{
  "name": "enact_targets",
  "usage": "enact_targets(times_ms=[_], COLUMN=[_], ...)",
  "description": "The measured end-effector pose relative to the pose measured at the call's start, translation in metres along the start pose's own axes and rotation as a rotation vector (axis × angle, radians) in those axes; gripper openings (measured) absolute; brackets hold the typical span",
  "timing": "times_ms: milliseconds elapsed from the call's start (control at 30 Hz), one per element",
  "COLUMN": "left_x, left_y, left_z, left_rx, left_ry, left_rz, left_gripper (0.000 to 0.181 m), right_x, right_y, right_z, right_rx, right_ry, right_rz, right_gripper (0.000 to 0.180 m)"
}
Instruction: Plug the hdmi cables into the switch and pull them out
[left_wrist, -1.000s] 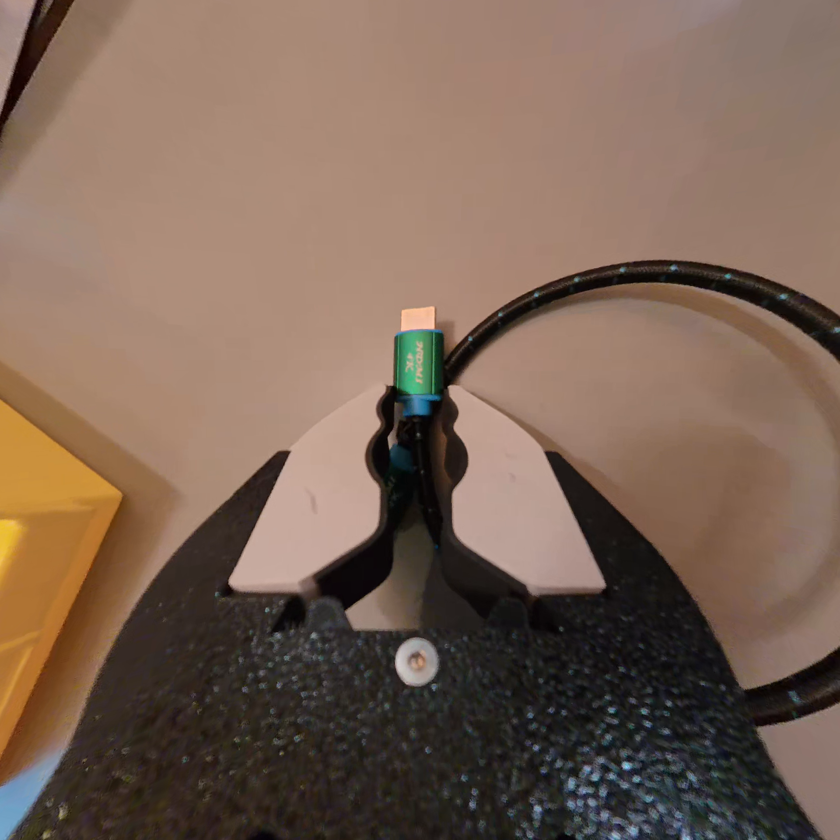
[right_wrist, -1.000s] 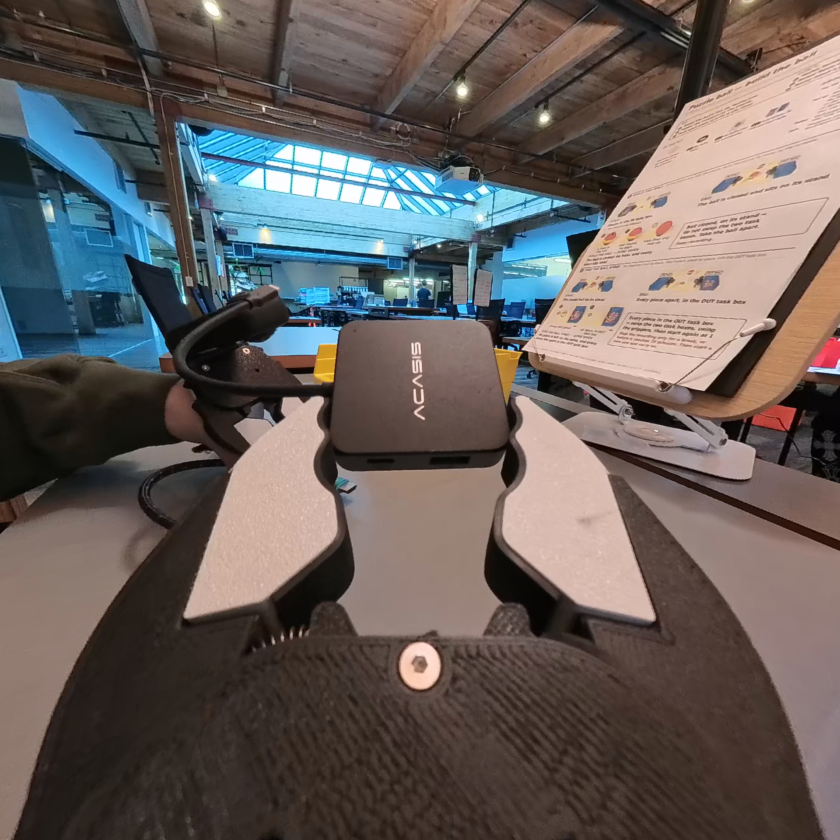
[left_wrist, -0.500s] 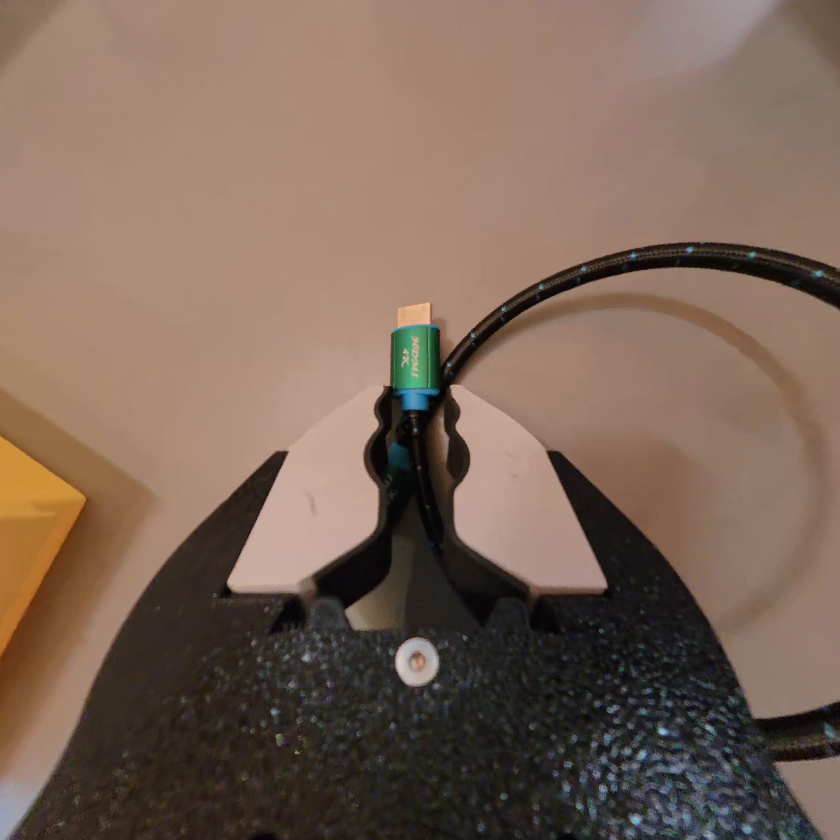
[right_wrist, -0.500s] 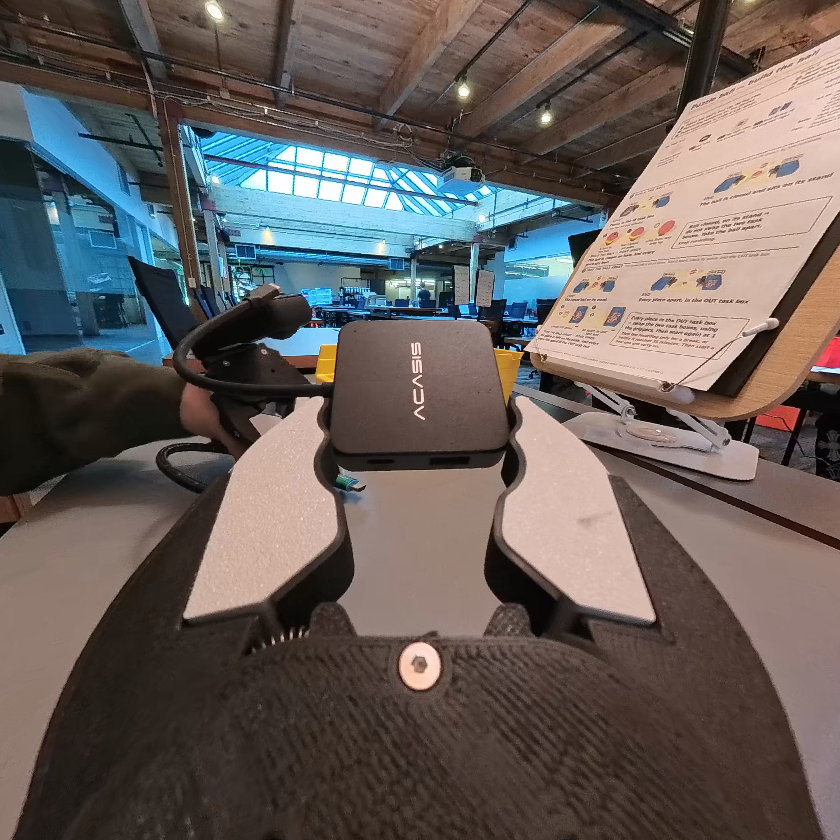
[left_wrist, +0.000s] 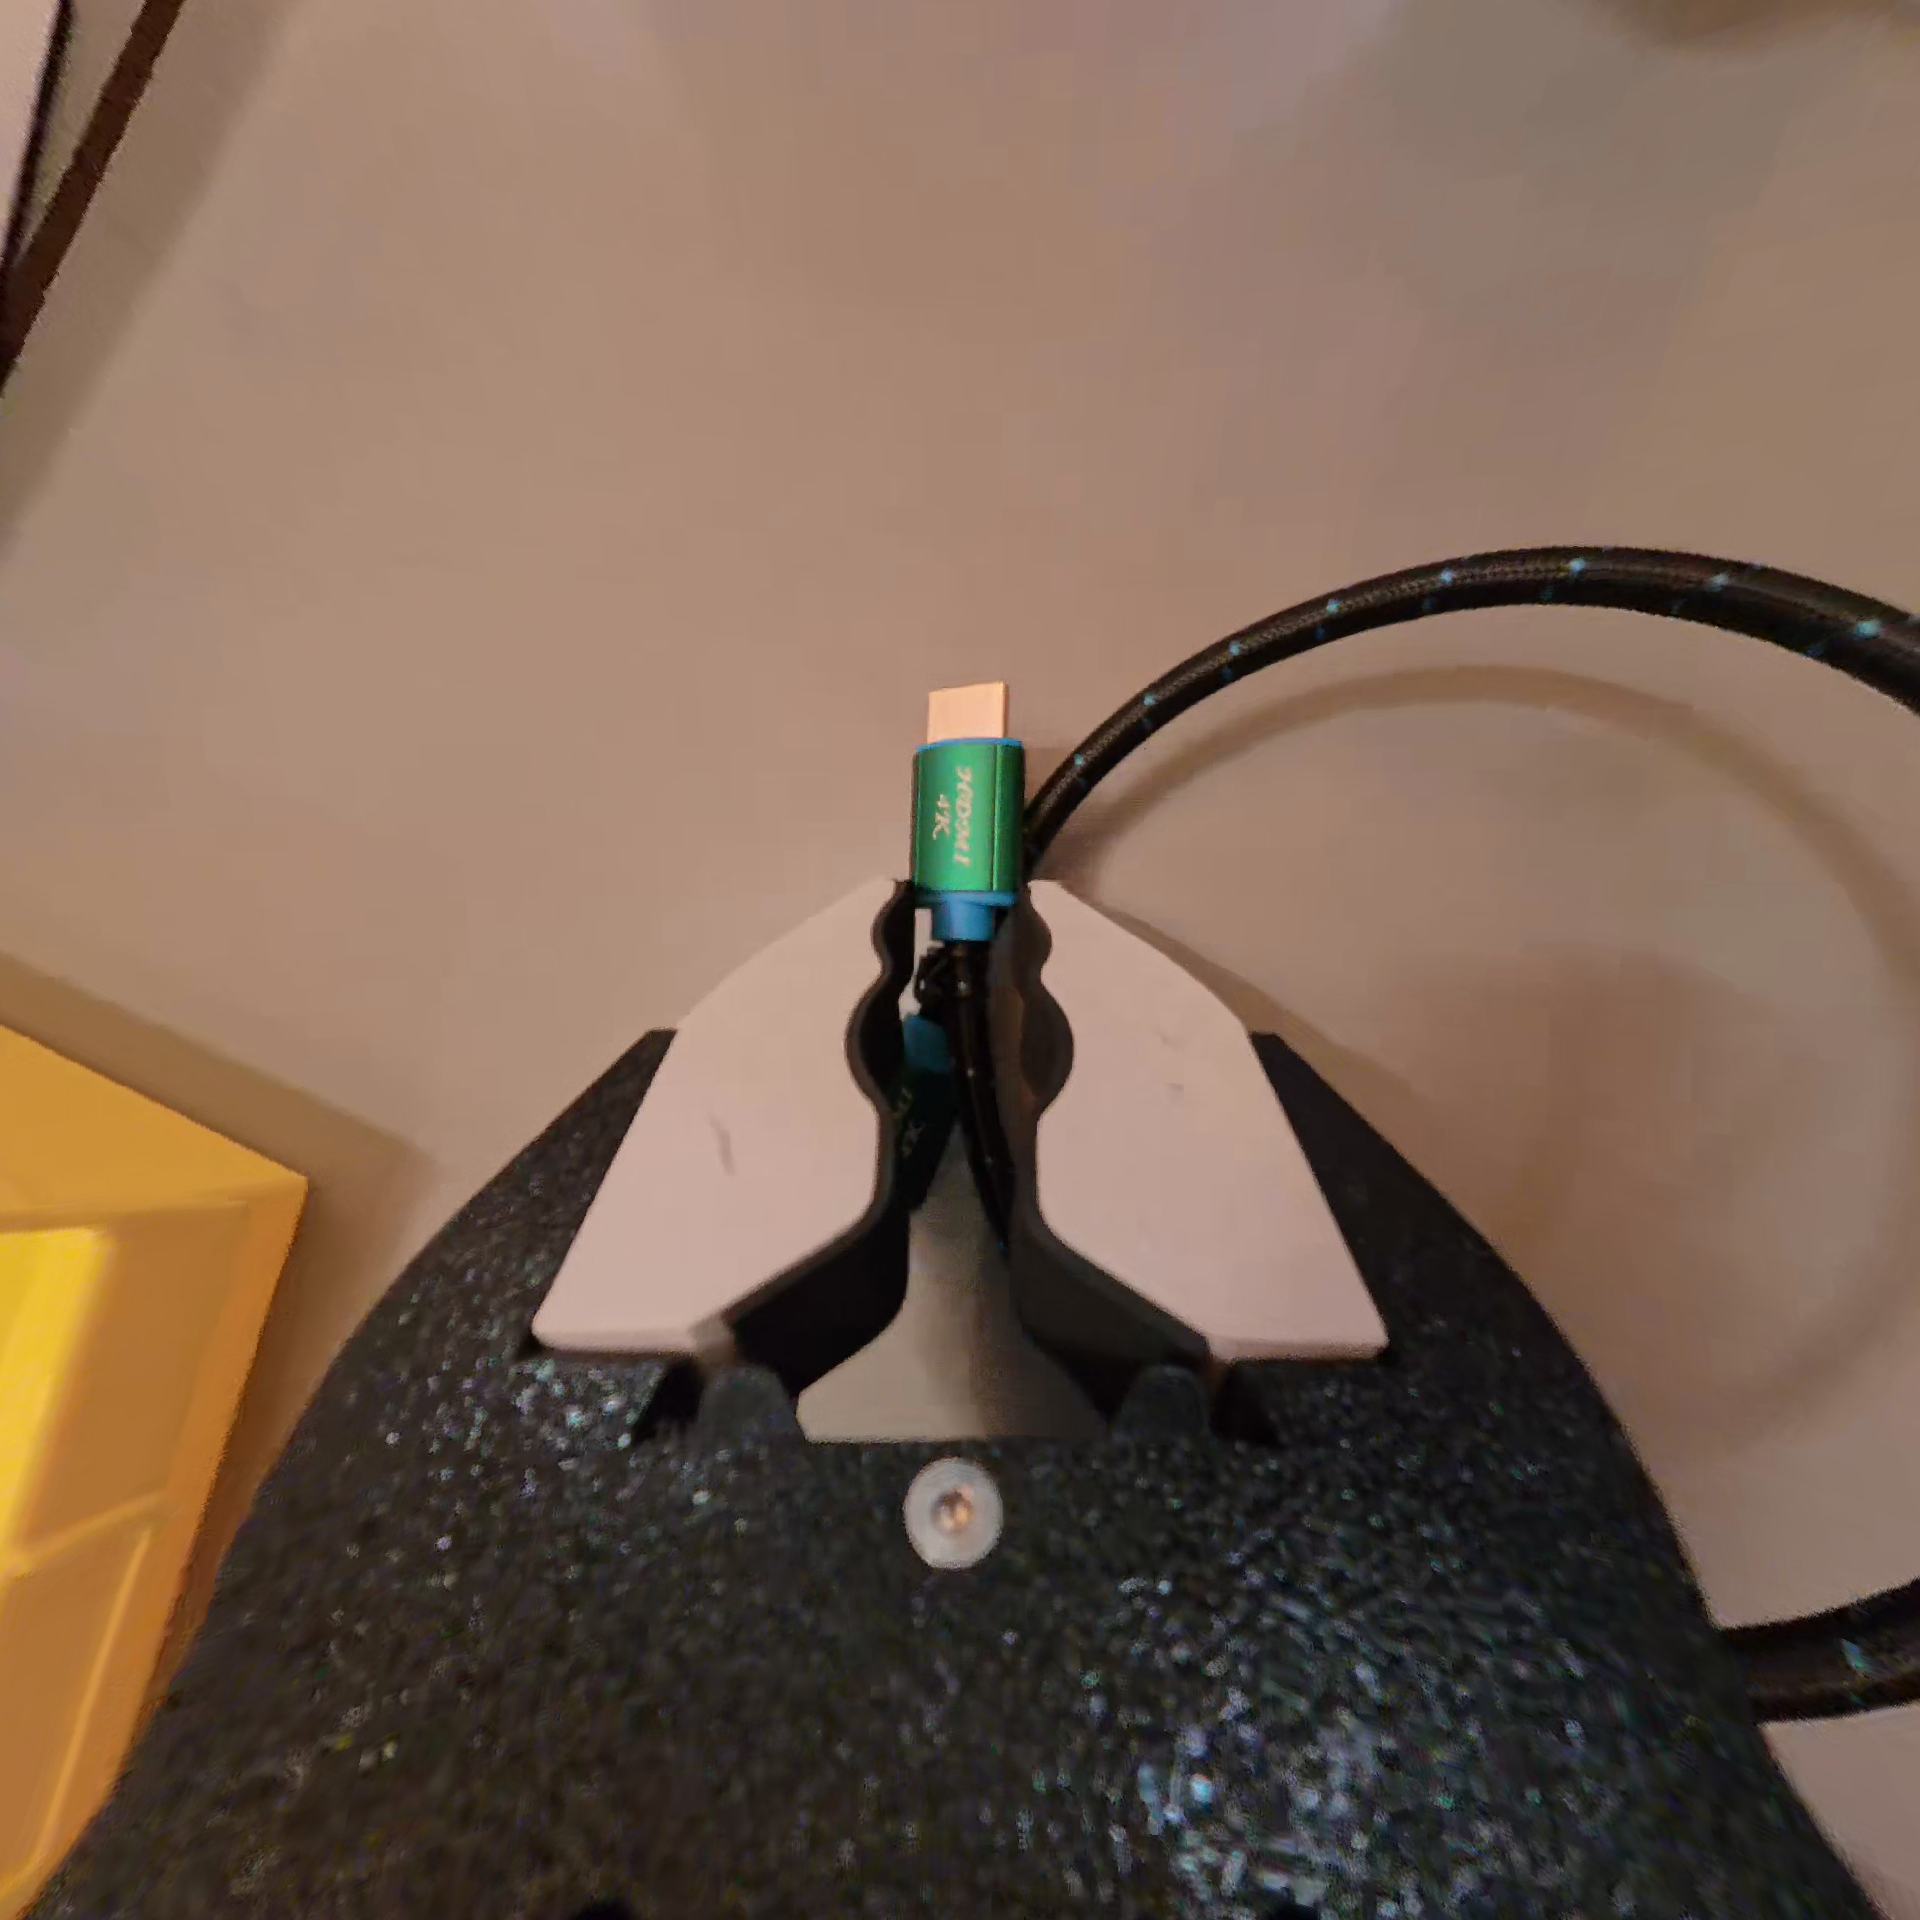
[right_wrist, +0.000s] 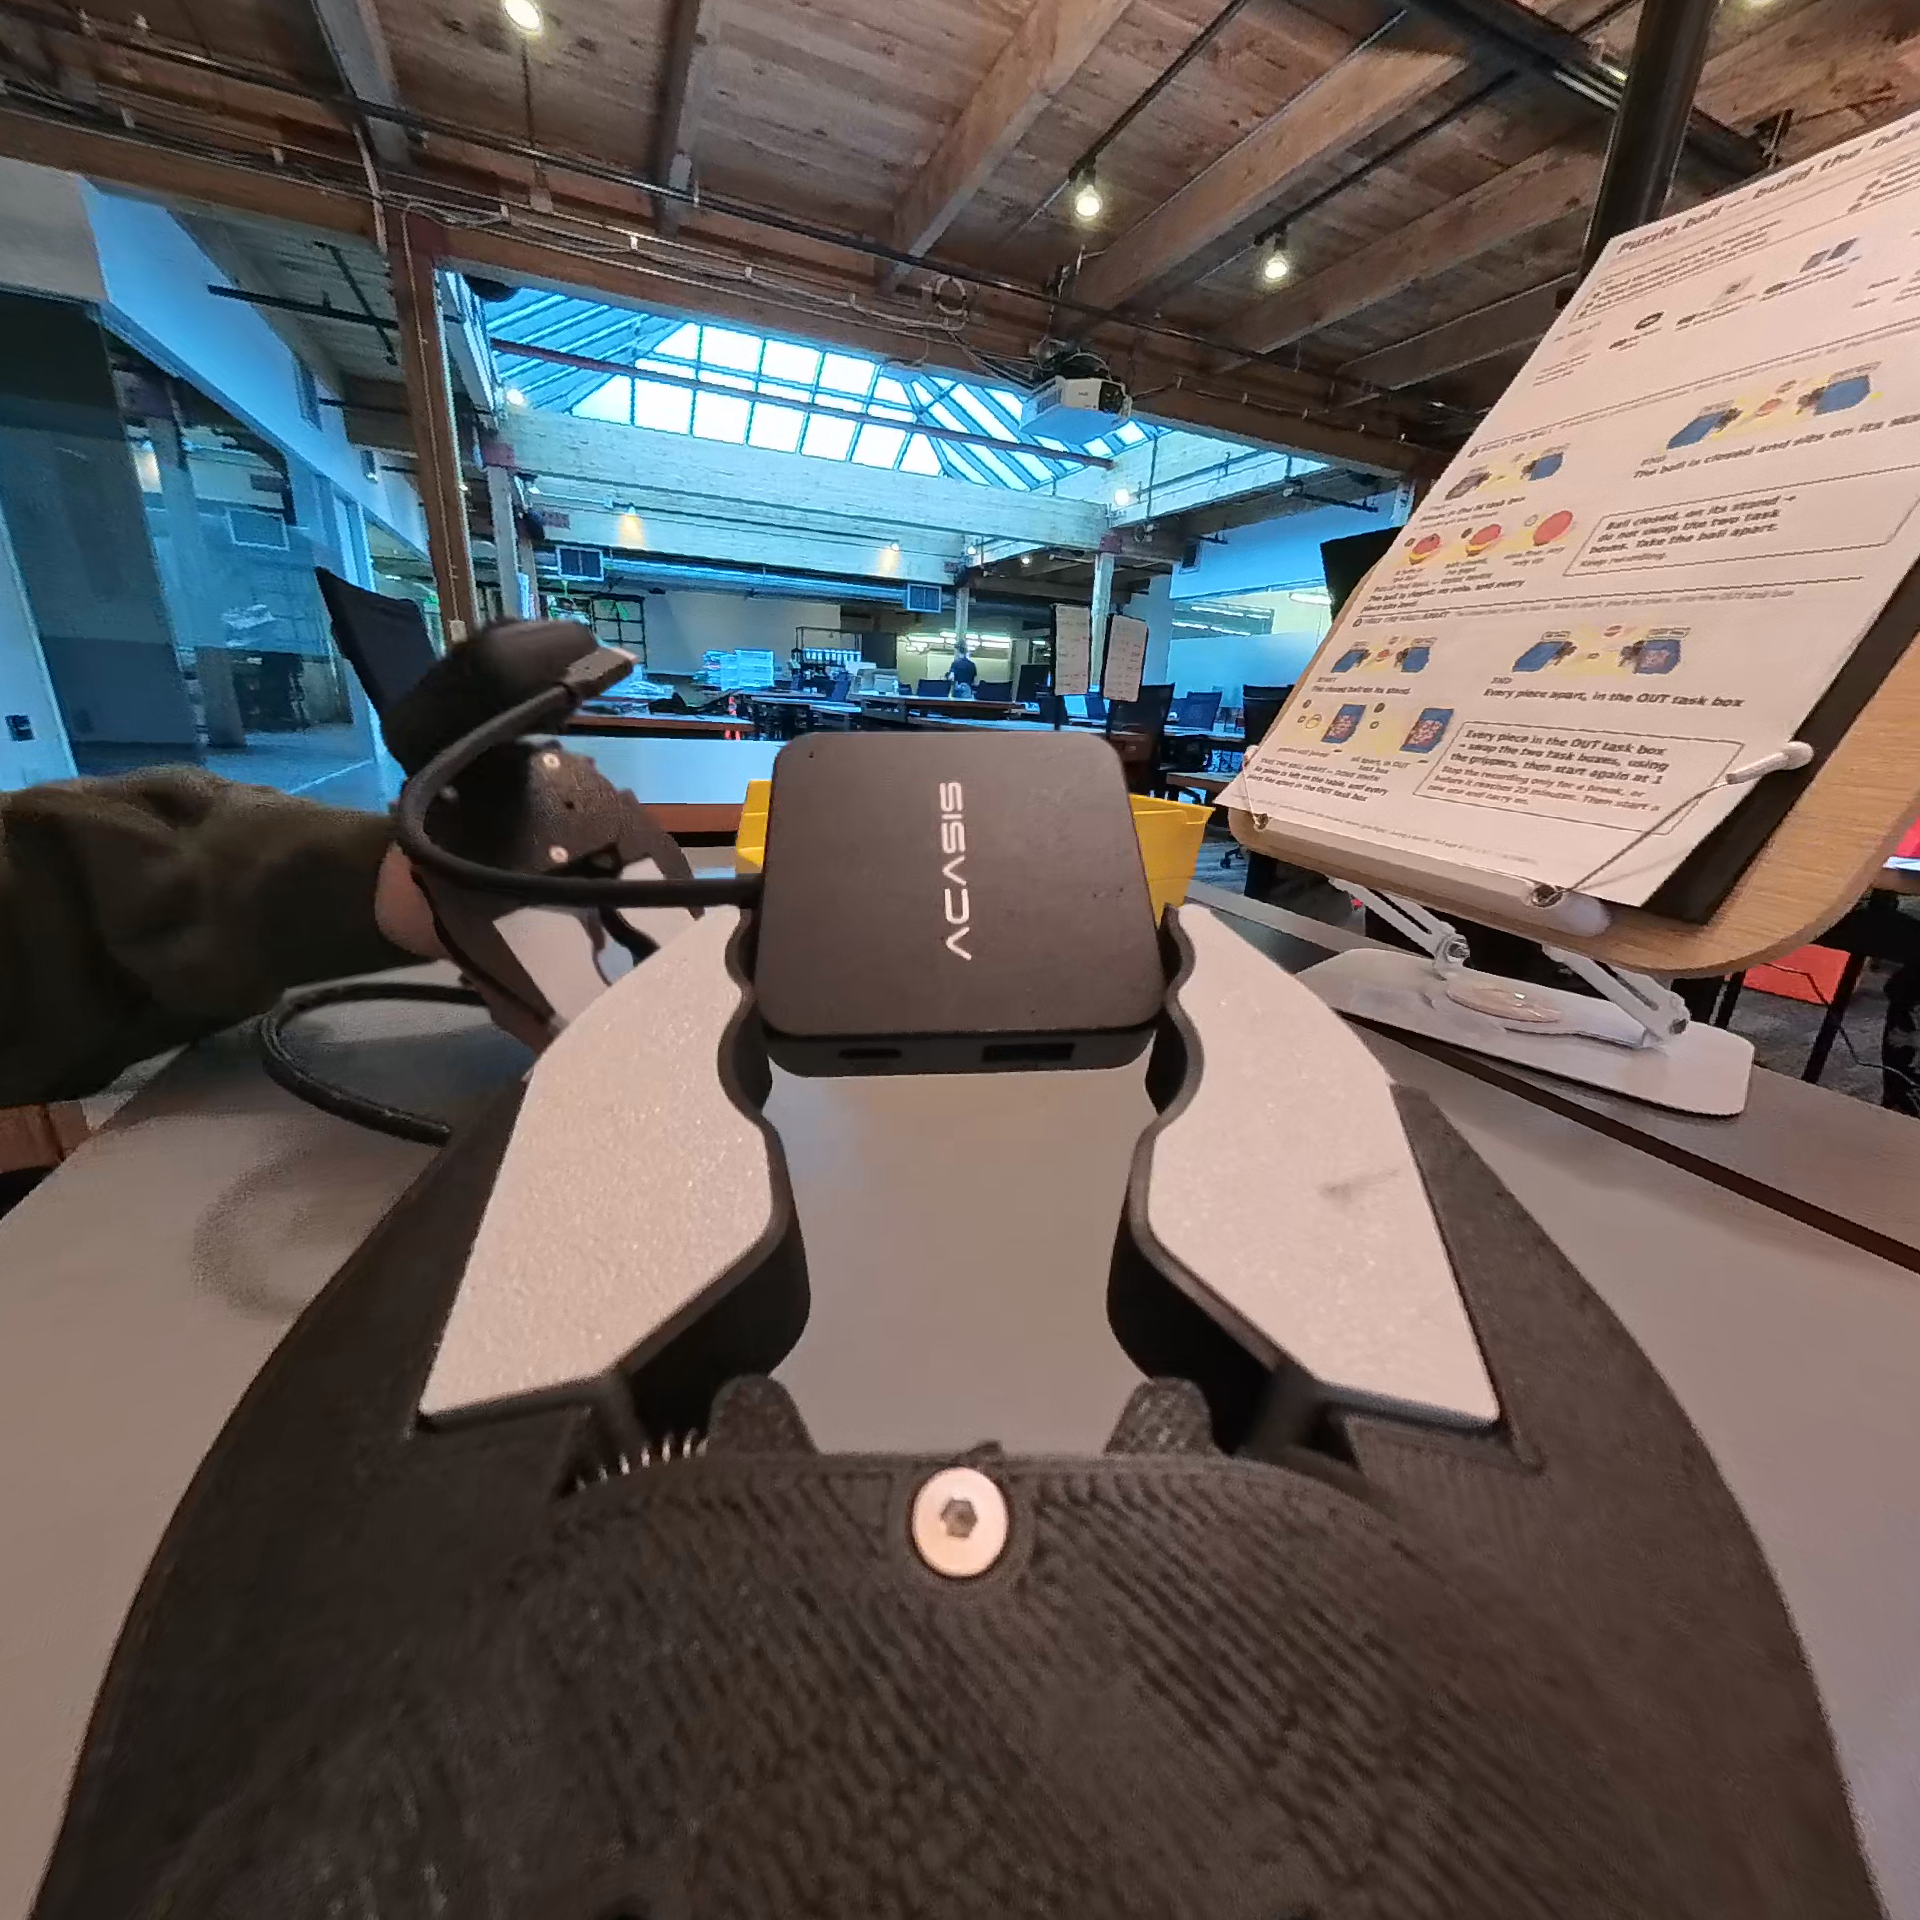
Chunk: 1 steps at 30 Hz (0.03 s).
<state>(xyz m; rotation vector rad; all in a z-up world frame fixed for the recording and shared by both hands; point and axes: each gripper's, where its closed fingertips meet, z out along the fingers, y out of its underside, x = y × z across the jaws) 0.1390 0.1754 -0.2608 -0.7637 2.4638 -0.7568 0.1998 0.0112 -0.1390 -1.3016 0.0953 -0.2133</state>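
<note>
My left gripper (left_wrist: 964, 902) is shut on a green HDMI plug (left_wrist: 966, 821) with a blue collar; its gold tip points away, above the grey table. Its black braided cable (left_wrist: 1455, 613) loops off to the right. My right gripper (right_wrist: 956, 935) is shut on a black switch box (right_wrist: 951, 883), held level above the table with two ports facing me. A thin black cable (right_wrist: 499, 862) leaves the switch's left side. The left gripper (right_wrist: 540, 810) and a person's hand and sleeve show behind it on the left.
A yellow bin (left_wrist: 114, 1382) sits at the lower left in the left wrist view and behind the switch in the right wrist view (right_wrist: 1174, 831). A wooden document stand (right_wrist: 1621, 644) with a printed sheet stands at right on the table (right_wrist: 1662, 1299).
My left gripper with the plug has shifted: the yellow bin looms larger at the left again and the cable loop sits lower. In the right wrist view the left gripper rose and moved nearer the switch.
</note>
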Motion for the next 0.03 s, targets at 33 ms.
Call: enact_targets(times_ms=[33], left_x=[0.0008], left_y=[-0.0011], left_z=[-0.0078], left_rx=[0.006], left_ry=[0.01], left_rz=[0.021], left_gripper=[0.018], right_x=[-0.0007], right_y=[0.0005], right_z=[0.0004], right_rx=[-0.004], right_ry=[-0.003], right_rz=[-0.002], right_gripper=[0.072])
